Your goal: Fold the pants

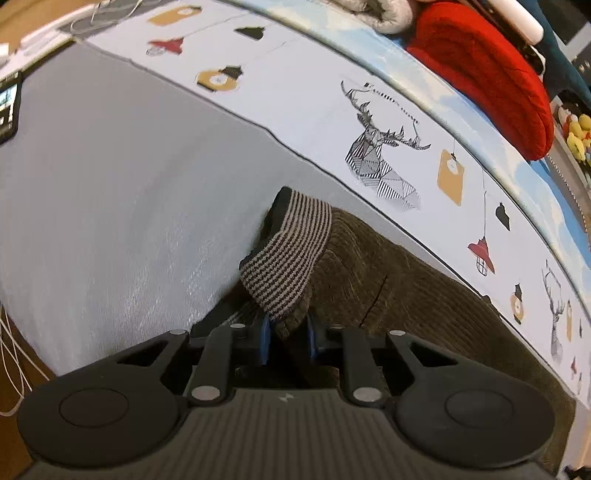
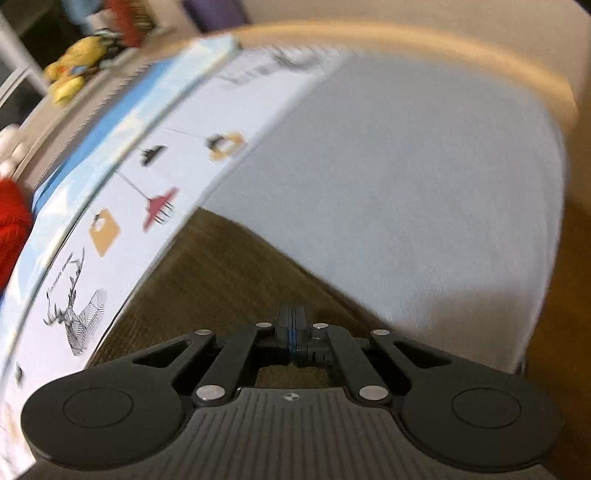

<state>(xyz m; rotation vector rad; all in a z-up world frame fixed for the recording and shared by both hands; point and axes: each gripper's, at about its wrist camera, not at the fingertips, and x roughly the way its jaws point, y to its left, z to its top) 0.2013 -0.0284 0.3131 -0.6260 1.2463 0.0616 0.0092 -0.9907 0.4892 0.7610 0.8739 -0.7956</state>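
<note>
Grey sheet spread flat, bordered by a white printed strip with deer, lamps and orange tags. Beyond it a light blue edge, then a red knit heaped beside a grey blanket. Yellow plush toys on a ledge further off. White cables hanging at the left, wooden floor to the right

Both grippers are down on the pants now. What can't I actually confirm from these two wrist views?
- Right view: motion-blurred; whether the shut right hand-held gripper pinches pants cloth is unclear.
- Left view: the left hand-held gripper body hides the pants' near part.
- Both views: the pants' full outline is cut off.
</note>
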